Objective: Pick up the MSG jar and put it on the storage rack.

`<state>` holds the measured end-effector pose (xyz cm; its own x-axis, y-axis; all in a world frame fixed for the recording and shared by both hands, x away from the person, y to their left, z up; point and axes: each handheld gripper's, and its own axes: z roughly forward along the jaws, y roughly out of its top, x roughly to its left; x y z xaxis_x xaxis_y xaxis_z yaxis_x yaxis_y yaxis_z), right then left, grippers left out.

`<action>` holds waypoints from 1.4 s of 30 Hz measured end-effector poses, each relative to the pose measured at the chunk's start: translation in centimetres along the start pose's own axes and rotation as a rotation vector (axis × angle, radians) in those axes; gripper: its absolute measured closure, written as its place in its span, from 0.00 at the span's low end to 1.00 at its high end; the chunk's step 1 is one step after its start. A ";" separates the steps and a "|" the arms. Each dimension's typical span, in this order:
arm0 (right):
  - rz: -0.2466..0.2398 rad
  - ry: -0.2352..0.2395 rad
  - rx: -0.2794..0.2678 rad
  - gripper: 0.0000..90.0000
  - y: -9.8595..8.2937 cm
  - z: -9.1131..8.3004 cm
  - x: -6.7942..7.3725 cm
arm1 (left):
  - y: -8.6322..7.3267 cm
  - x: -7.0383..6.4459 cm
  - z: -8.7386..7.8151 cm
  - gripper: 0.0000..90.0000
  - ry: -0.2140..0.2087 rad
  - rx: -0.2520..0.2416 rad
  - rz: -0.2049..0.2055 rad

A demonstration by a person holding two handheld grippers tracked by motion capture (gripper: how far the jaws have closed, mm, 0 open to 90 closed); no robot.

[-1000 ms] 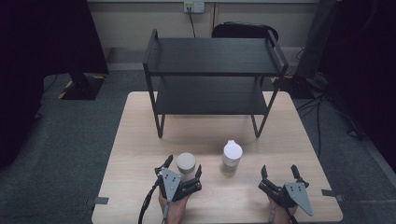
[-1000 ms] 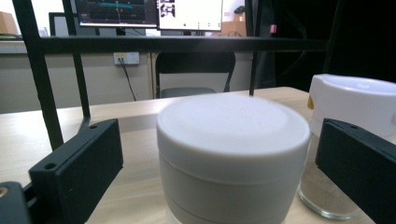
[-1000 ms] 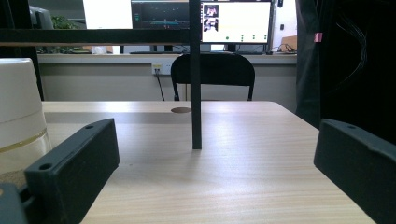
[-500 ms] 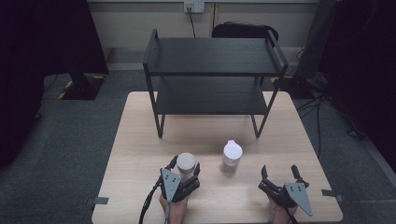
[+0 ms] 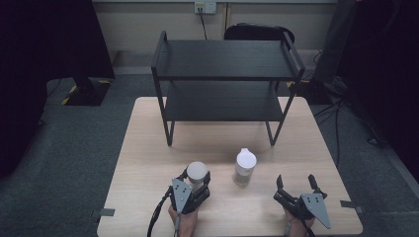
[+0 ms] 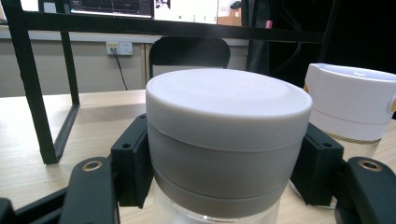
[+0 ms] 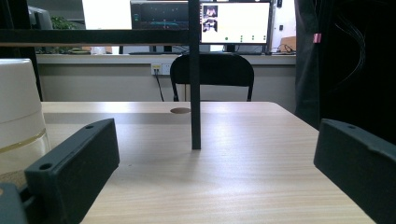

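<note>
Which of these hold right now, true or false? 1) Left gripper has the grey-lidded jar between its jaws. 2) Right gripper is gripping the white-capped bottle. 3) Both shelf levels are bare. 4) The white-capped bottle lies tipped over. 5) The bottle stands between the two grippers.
1) True: the left gripper has its jaws on both sides of the grey-lidded jar, against its lid band.
2) False: the right gripper is open with nothing between its jaws; the white-capped bottle stands apart from it.
3) True: nothing sits on either level of the black shelf.
4) False: it stands upright on the table.
5) True, in the high view.
</note>
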<state>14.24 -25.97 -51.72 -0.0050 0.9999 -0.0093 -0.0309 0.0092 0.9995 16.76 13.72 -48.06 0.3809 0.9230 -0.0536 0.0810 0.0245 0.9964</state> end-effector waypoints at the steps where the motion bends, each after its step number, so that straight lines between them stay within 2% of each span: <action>1: 0.000 0.001 0.000 0.00 0.0 0.0 0.0 | 0.0 0.0 0.0 0.38 0.000 0.001 0.001; 22: 0.003 -0.003 0.001 0.00 0.0 0.0 0.0 | 0.3 0.3 -0.5 0.38 -0.019 -0.007 0.001; 32: 0.002 -0.001 0.003 0.00 0.0 0.0 0.0 | 1.3 1.5 -0.8 0.38 -0.090 -0.019 0.029; 42: 0.002 0.000 0.004 0.00 0.1 0.0 0.0 | 3.4 2.9 -0.9 0.38 -0.177 -0.023 0.050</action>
<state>14.28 -25.99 -51.65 -0.0052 1.0000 -0.0075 -0.0268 0.0074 0.9996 17.37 16.85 -44.81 0.5399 0.8416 -0.0128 0.0374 -0.0088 0.9993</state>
